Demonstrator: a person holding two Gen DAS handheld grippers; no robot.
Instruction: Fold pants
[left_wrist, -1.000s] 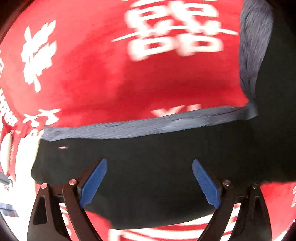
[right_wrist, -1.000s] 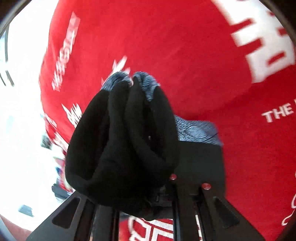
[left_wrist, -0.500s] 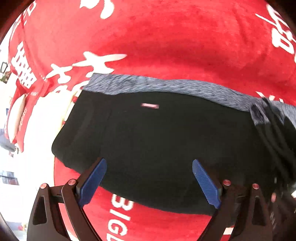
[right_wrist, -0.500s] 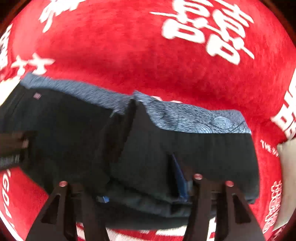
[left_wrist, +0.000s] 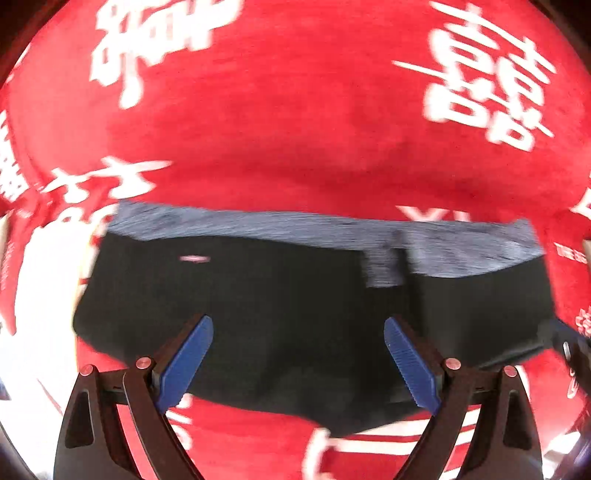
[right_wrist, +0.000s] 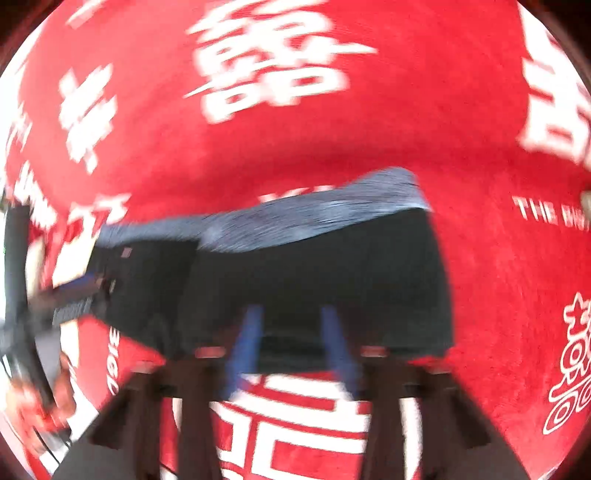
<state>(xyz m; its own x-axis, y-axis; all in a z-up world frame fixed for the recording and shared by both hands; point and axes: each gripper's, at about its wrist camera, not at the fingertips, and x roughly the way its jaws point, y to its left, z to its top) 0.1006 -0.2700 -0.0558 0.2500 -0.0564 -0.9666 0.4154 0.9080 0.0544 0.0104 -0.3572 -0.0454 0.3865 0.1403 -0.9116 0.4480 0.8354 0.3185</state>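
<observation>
- Finishing the fold: pants (left_wrist: 295, 314) lie folded on the red cloth (left_wrist: 295, 129).
- Your left gripper (left_wrist: 297, 360) gapes wide, empty; right gripper (right_wrist: 291, 339) parted, empty.
- Next, I judge, you square the edges.

Both hand-held grippers (left_wrist: 297, 360) (right_wrist: 291, 347) agape, empty.

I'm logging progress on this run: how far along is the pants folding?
Mostly done, it seems: the black pants lie flat on the red cloth as a compact bundle, grey waistband along the far edge. Nothing is in hand; the left gripper and right gripper are open. Possibly only final smoothing remains.
</observation>
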